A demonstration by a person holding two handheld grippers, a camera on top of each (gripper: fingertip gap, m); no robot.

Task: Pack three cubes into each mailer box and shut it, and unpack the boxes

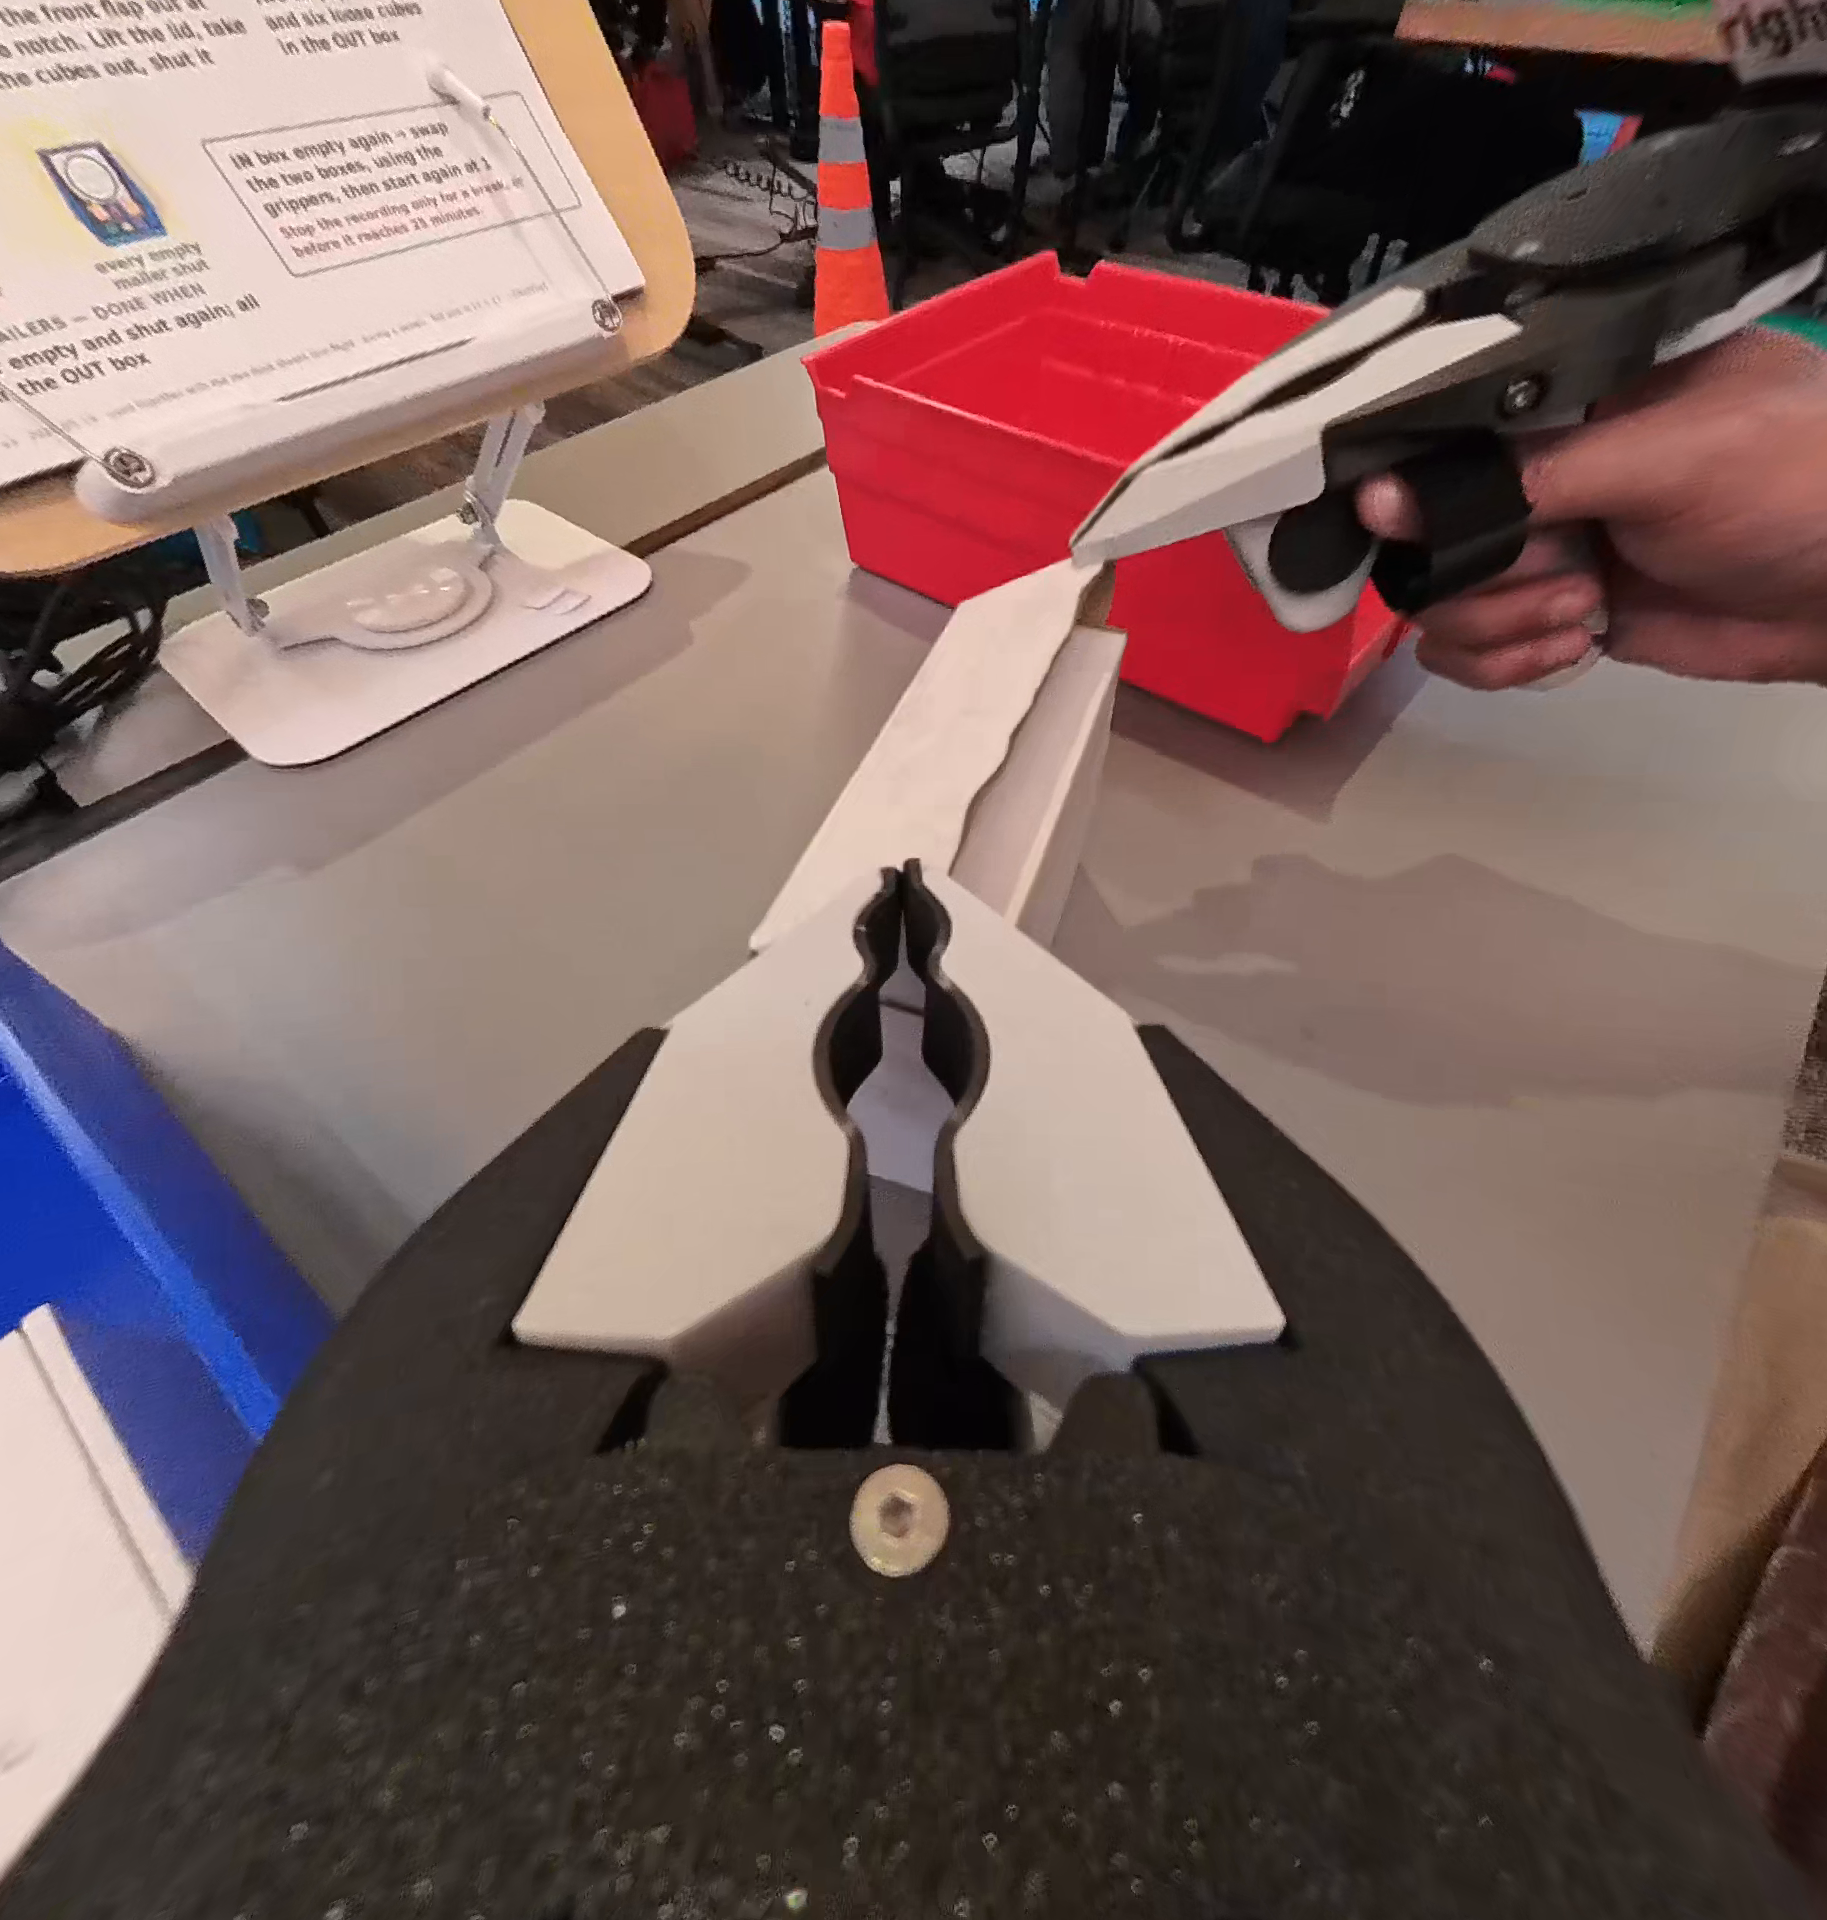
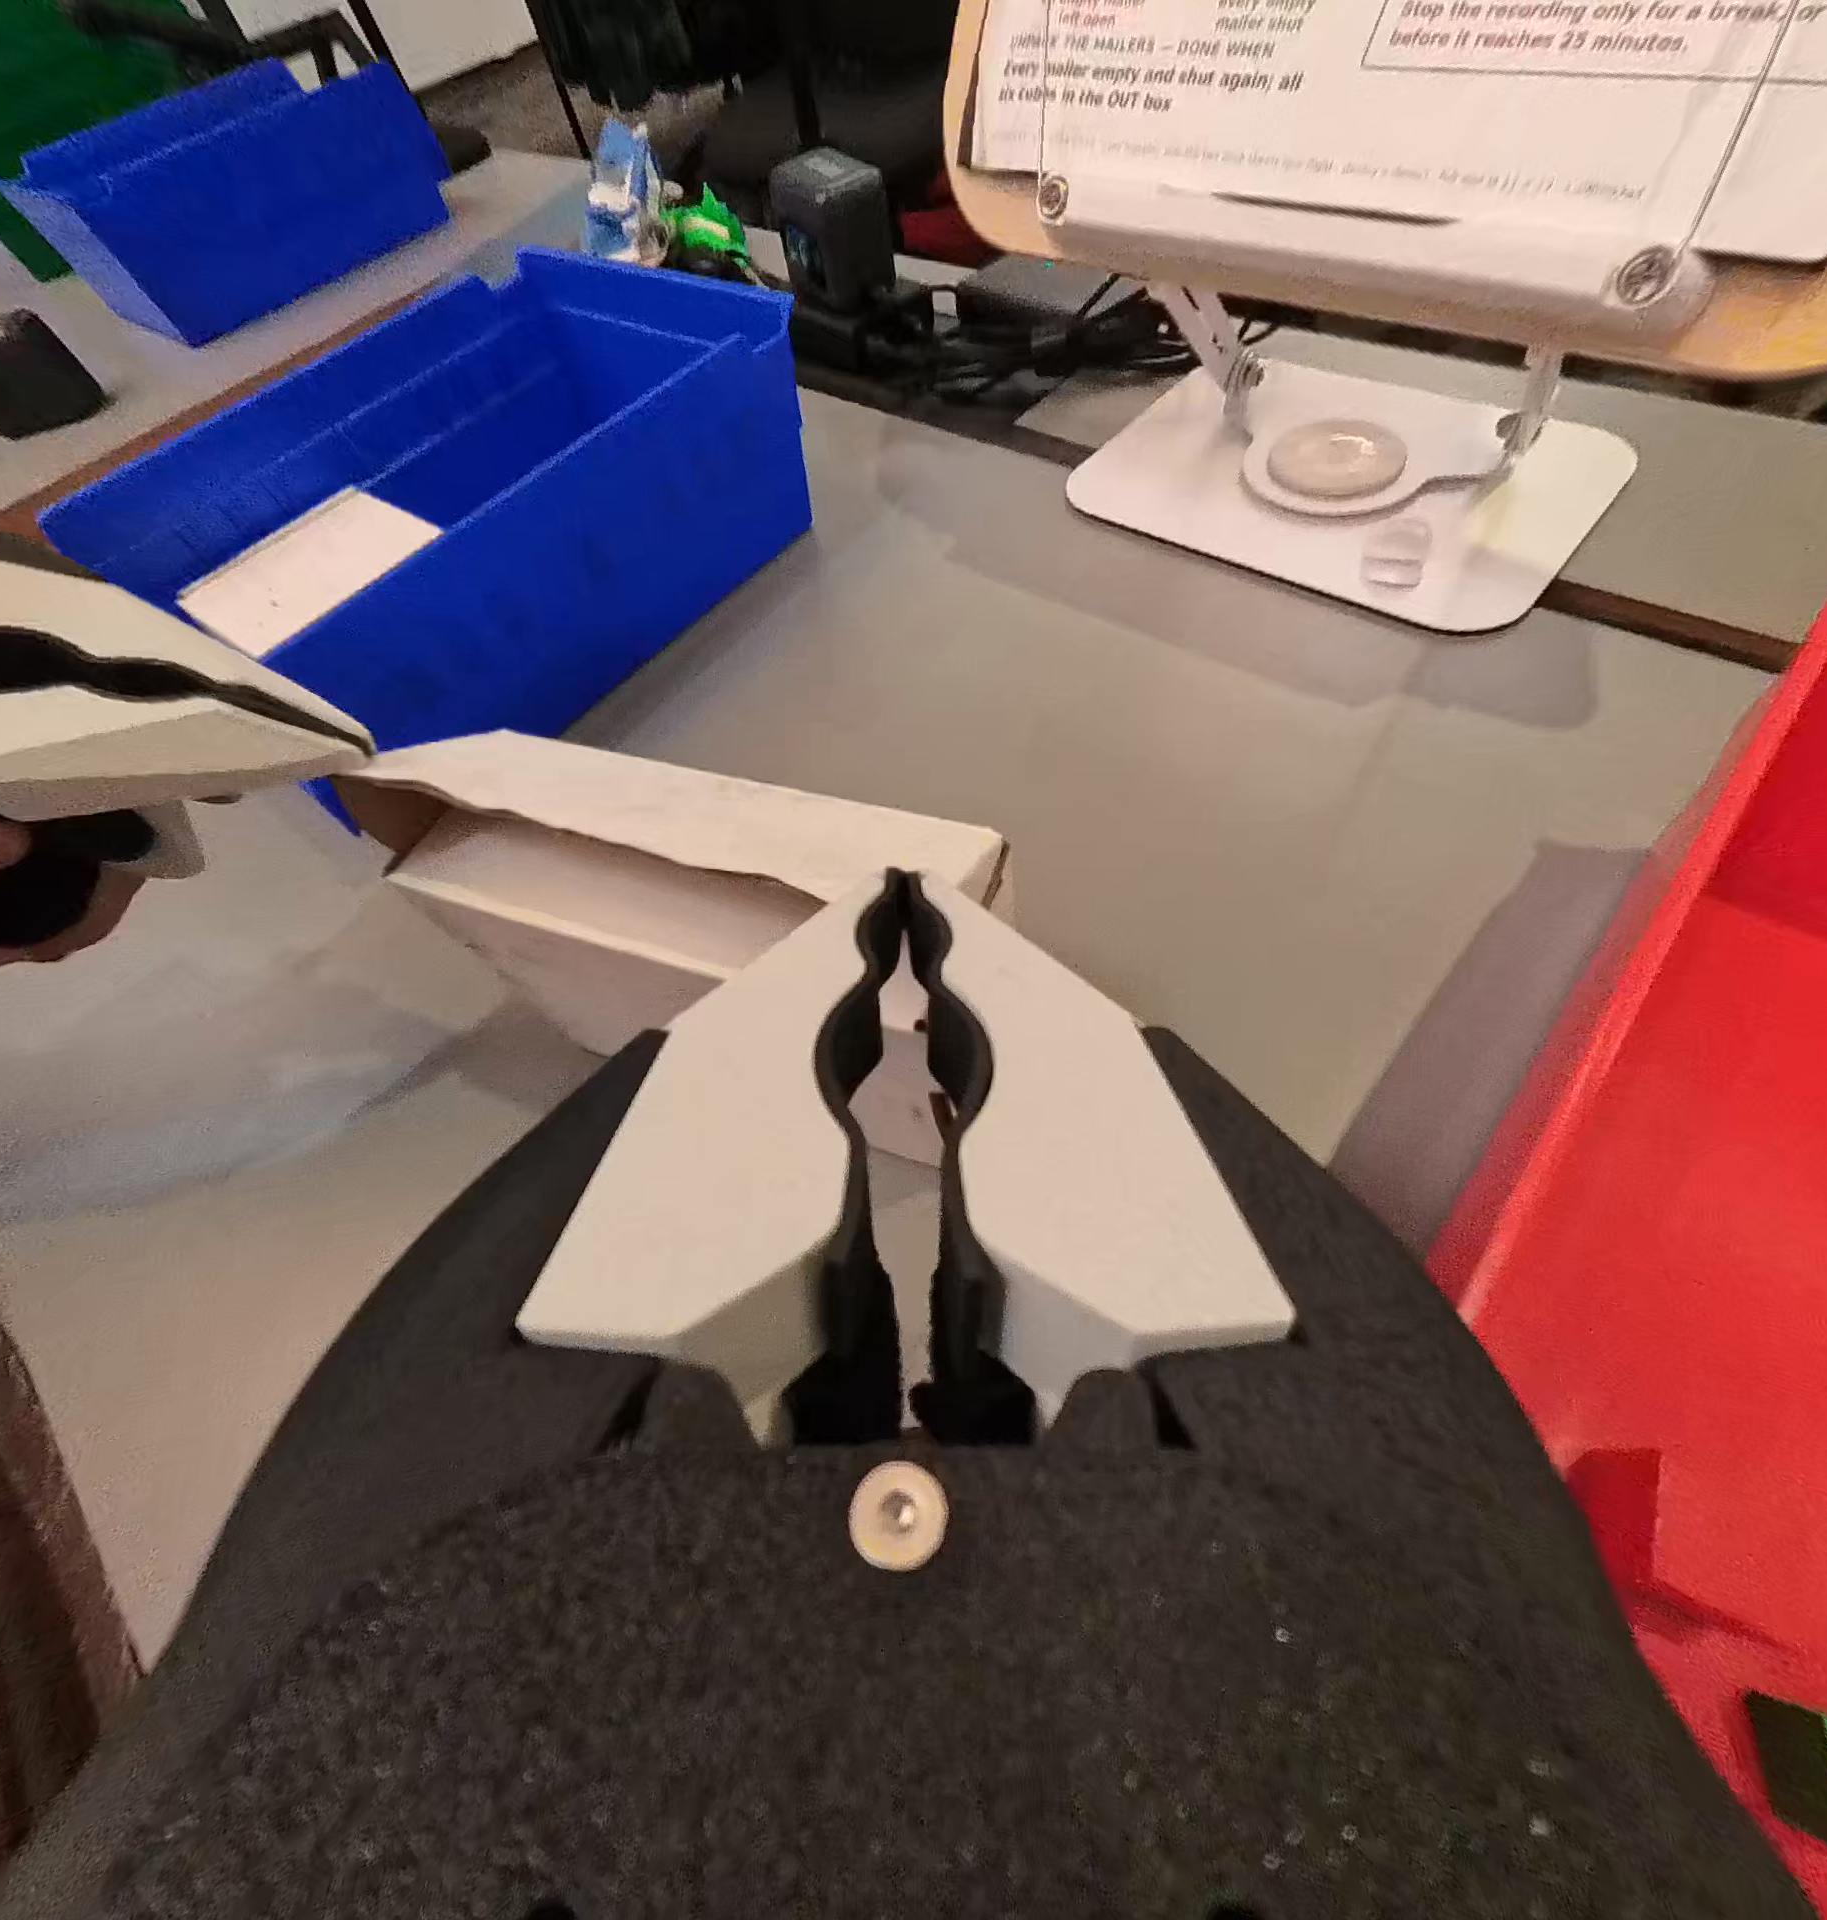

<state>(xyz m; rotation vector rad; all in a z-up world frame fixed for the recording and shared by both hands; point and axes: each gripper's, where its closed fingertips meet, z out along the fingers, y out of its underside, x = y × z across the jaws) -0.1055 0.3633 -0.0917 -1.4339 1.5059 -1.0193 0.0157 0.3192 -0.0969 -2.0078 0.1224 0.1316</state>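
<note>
Left tool (image 1: 904,883) and right tool (image 2: 904,888) clenched on opposite corners of mailer box (image 2: 618,883), lid ajar.

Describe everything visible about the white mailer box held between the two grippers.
The mailer box is white cardboard with a brown inner edge showing at its gaps. It sits on the grey table between the blue bin and the red bin, tilted. Its lid is down but not seated, with the end gaping slightly. The left gripper is shut on one end, the right gripper on the opposite end. Its contents are hidden.
</note>
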